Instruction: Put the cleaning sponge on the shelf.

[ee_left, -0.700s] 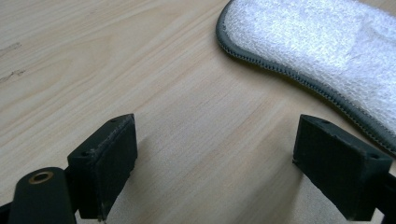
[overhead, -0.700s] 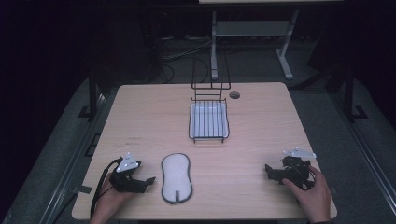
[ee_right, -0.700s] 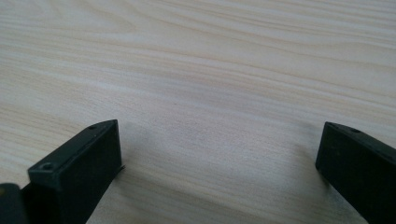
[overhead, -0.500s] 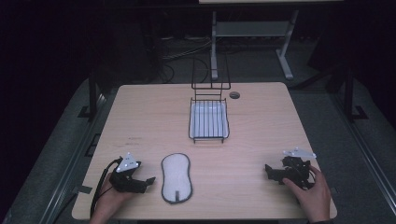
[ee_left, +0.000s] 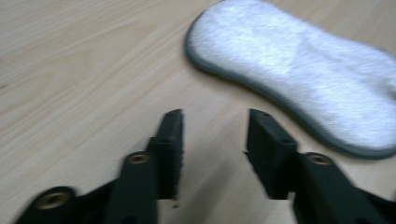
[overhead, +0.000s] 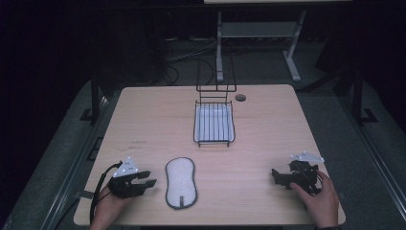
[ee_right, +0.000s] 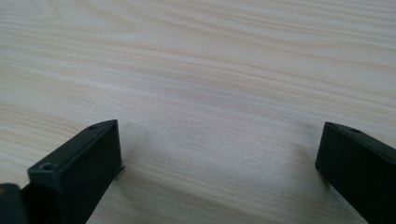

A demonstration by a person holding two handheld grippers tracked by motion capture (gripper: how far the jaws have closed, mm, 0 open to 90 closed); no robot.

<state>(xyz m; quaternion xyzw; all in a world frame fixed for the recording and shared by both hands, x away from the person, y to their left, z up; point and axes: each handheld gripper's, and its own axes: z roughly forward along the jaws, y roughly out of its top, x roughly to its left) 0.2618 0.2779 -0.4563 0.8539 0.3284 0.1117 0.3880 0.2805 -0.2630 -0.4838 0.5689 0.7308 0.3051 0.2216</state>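
1. Near left edge of the tabletop (overhead: 143, 120): left tool (overhead: 149, 179) held in the person's left hand (overhead: 107, 208), lying low over the wood and pointing right toward the pad. Jaws part-open with a clear gap, nothing between them; in the left gripper view the left tool (ee_left: 214, 135) shows bare wood in the gap.
2. Near centre, just right of the left tool: a flat oblong white pad (overhead: 181, 183) with a dark grey border, lying flat, long axis running near to far. Apart from both tools. In the left gripper view the pad (ee_left: 299, 65) sits just beyond the jaw tips, to the upper right, not touched.
3. Near right: right tool (overhead: 276, 176) in the person's right hand (overhead: 321, 199), pointing left, well apart from the pad. Jaws spread wide, empty; the right gripper view shows the right tool (ee_right: 219, 154) over bare wood.
4. Middle to far centre: black wire basket (overhead: 214, 140), a white liner inside, its tall wire handle frame at the far end.
5. Far, just right of the basket: a small round cable hole (overhead: 240, 97) in the tabletop.
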